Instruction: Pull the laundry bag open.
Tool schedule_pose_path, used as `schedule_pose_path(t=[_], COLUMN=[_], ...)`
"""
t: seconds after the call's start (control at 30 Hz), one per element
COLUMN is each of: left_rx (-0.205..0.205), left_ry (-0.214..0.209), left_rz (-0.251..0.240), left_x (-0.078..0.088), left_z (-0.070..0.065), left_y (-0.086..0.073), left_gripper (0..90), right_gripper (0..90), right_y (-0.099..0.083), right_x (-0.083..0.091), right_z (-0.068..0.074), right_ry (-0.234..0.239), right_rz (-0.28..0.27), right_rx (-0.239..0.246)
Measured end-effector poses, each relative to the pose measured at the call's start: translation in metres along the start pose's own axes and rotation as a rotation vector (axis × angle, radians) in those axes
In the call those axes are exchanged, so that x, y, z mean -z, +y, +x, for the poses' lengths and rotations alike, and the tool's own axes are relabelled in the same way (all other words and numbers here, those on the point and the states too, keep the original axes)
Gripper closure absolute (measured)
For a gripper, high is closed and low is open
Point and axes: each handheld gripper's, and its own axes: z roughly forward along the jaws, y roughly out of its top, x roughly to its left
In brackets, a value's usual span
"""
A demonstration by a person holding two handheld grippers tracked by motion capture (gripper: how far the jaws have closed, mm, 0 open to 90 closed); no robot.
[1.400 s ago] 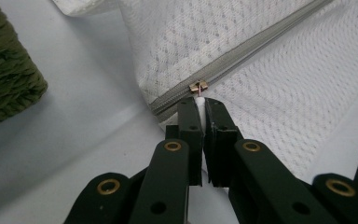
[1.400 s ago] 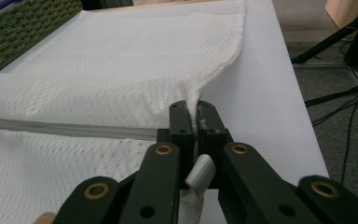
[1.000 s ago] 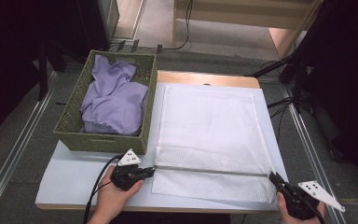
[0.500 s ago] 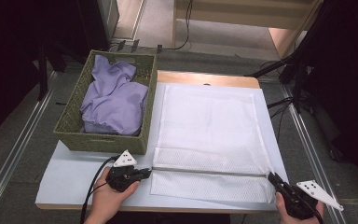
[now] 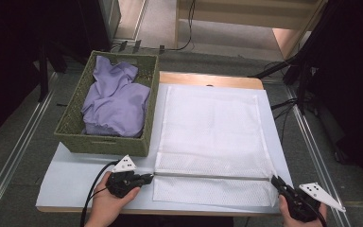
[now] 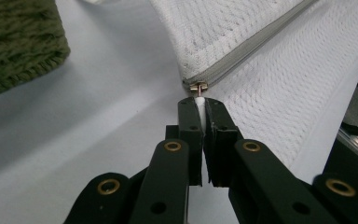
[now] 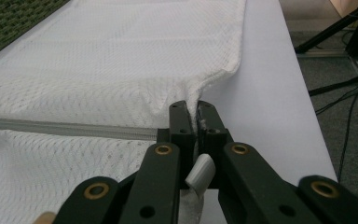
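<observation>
The left gripper (image 6: pixel 200 103) has its jaws clamped together on the white zipper pull (image 6: pixel 199 100) of the mesh bag (image 5: pixel 211 137). The metal slider (image 6: pixel 198 86) sits just past its tips, at the near-left end of the grey zipper (image 6: pixel 247 49), which runs away from the tips toward the other hand. In the high view this gripper (image 5: pixel 147 178) lies low on the table (image 5: pixel 71 177), the hand (image 5: pixel 106 205) wrapped around its body and a black cable trailing off behind it toward the person.

The right gripper (image 7: pixel 192 108) is closed on the bag's corner at the opposite end of the zipper. White mesh is bunched between its jaws, and a grey tab (image 7: pixel 199 173) curls out below them. In the high view it (image 5: pixel 276 181) sits at the bag's near-right corner, held by the right hand (image 5: pixel 298 215), with the table edge just beside it.

Between the two grippers the zipper lies straight and shut, and nothing stands on that line. Beyond it the bag spreads flat across the table, away from both grippers.

Beyond the left gripper, just past bare table, stands a green woven basket (image 5: pixel 103 144), its near wall close to the gripper and its right wall alongside the bag's left edge. Inside it lies a crumpled lilac cloth (image 5: pixel 116 101).
</observation>
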Motion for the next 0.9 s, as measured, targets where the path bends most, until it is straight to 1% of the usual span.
schedule_pose_path(t=[0.07, 0.27, 0.4, 0.43, 0.7, 0.9], left_rx=[0.013, 0.016, 0.020, 0.025, 0.024, 0.026], left_ry=[-0.003, -0.013, -0.011, -0.010, -0.007, -0.004], left_rz=[0.008, 0.005, 0.007, 0.008, 0.007, 0.002], left_x=[-0.002, -0.002, -0.004, -0.004, -0.006, -0.006], left_z=[0.000, -0.001, -0.002, -0.002, -0.004, -0.004], left_y=[-0.002, -0.003, -0.005, -0.005, -0.007, -0.007], left_gripper=[87.1, 87.0, 87.0, 87.0, 87.0, 86.5], right_gripper=[88.1, 88.1, 88.0, 88.1, 88.0, 87.3], right_y=[-0.002, -0.007, -0.009, -0.010, -0.014, -0.016], right_x=[-0.002, -0.007, -0.011, -0.012, -0.015, -0.016], right_z=[-0.001, -0.004, -0.006, -0.006, -0.009, -0.010], right_ry=[-0.003, -0.003, -0.008, -0.007, -0.009, 0.003], right_rz=[0.014, 0.042, 0.054, 0.064, 0.079, 0.091], right_rx=[-0.006, -0.013, -0.008, -0.015, -0.020, -0.032])
